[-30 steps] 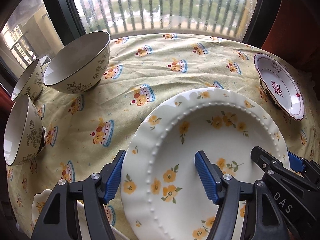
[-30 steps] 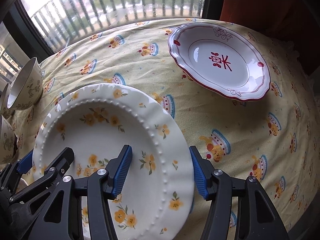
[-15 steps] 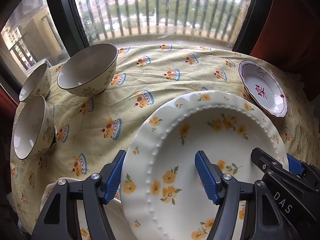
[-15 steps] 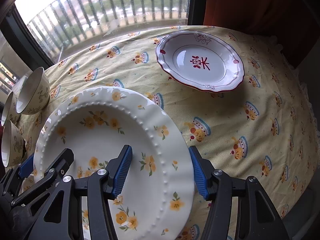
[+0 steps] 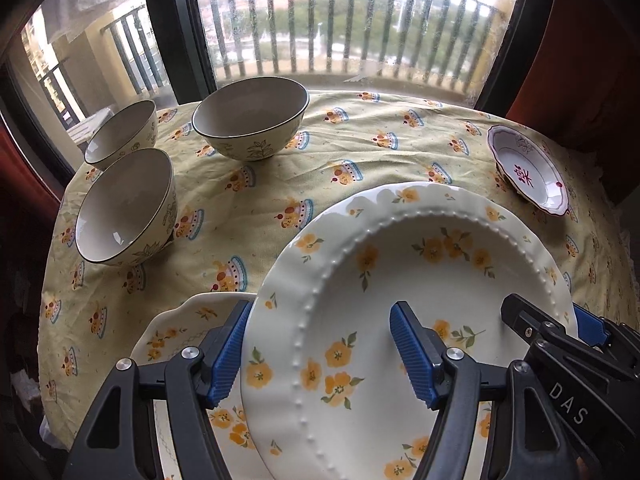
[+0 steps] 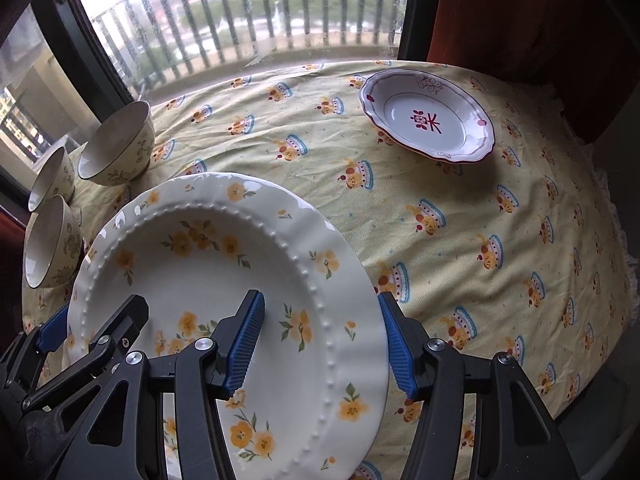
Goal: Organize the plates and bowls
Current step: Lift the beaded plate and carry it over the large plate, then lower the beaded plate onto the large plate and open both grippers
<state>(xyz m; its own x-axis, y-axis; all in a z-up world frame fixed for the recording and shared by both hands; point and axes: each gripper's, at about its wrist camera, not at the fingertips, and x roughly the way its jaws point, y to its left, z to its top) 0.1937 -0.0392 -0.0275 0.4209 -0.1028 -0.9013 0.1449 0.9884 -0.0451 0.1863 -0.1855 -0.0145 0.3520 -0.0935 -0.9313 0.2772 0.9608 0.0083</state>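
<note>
A large white plate with yellow flowers (image 5: 420, 272) hangs tilted above the table, carried by both grippers. My left gripper (image 5: 320, 312) is shut on its left rim, one blue pad outside the edge and one on the inner face. My right gripper (image 6: 320, 302) grips the right rim of the same plate (image 6: 192, 272) the same way. Under it, at the table's near edge, lies a second floral plate (image 5: 180, 332). Three cream bowls stand at the left: a big one (image 5: 250, 118) and two smaller ones (image 5: 122, 130) (image 5: 124, 204).
A small white dish with a red rim and red mark (image 6: 428, 116) sits at the far right of the round table, which wears a yellow patterned cloth (image 6: 460, 240). A window with balcony bars runs along the far side. Dark red curtain at right.
Both grippers have risen and drawn back toward the near edge with the floral plate between them. The table looks farther away, and the second floral plate has come into view beneath.
</note>
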